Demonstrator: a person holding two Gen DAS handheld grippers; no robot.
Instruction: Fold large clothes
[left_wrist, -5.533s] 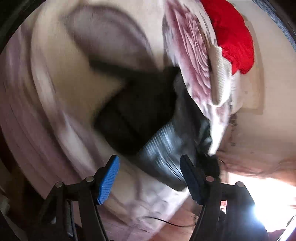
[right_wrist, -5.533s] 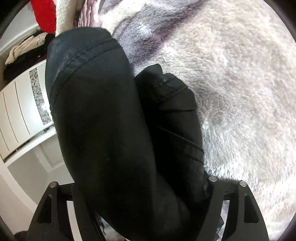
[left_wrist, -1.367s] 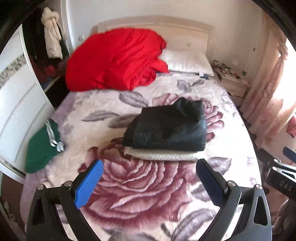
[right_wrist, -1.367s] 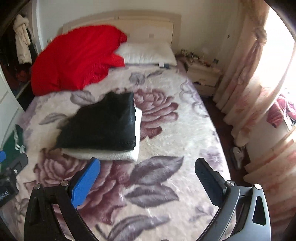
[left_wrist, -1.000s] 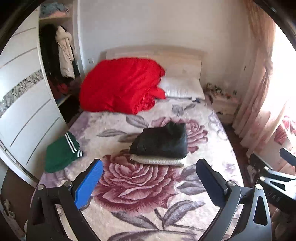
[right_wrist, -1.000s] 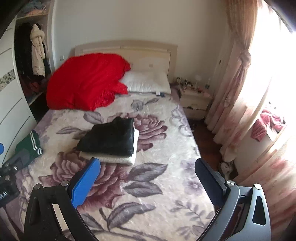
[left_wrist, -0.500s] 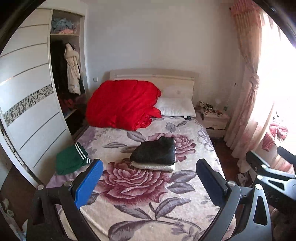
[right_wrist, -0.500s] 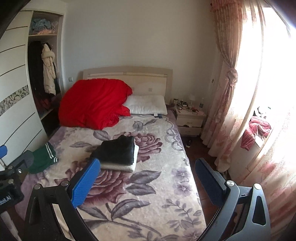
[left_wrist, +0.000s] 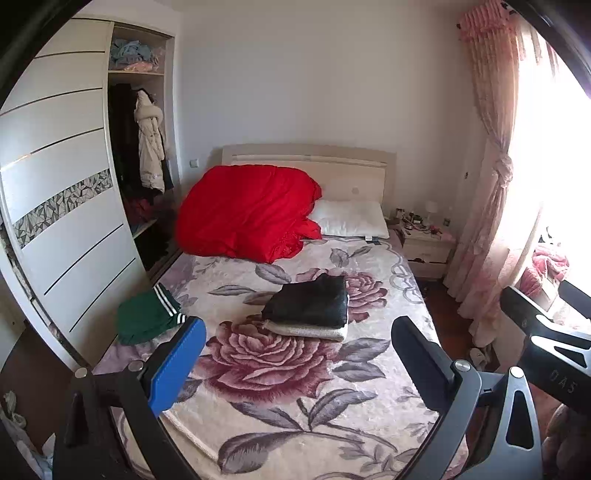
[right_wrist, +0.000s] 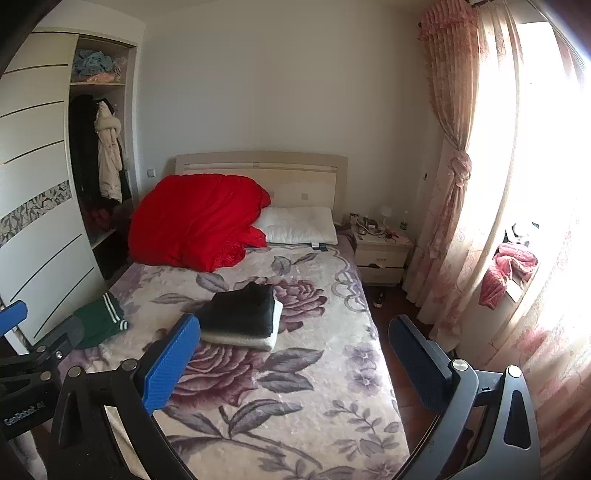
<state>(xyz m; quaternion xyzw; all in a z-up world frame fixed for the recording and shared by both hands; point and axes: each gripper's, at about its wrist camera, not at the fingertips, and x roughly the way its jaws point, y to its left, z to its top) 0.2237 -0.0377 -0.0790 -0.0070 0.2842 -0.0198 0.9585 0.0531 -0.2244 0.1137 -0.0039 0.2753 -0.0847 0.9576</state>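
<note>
Bedroom, bed (left_wrist: 295, 398) with floral cover.
Black garment (left_wrist: 308, 302) folded atop cream garment (left_wrist: 306, 329); left gripper (left_wrist: 295, 365) and right gripper (right_wrist: 291, 365) spread, empty.

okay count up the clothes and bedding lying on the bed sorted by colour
Black: 1, folded black garment
White: 2, folded cream garment under it, pillow
Green: 1, green striped garment
Red: 1, red quilt
Total: 5

Both hand-held grippers (left_wrist: 295, 363) (right_wrist: 291, 360) gape wide, empty.
</note>
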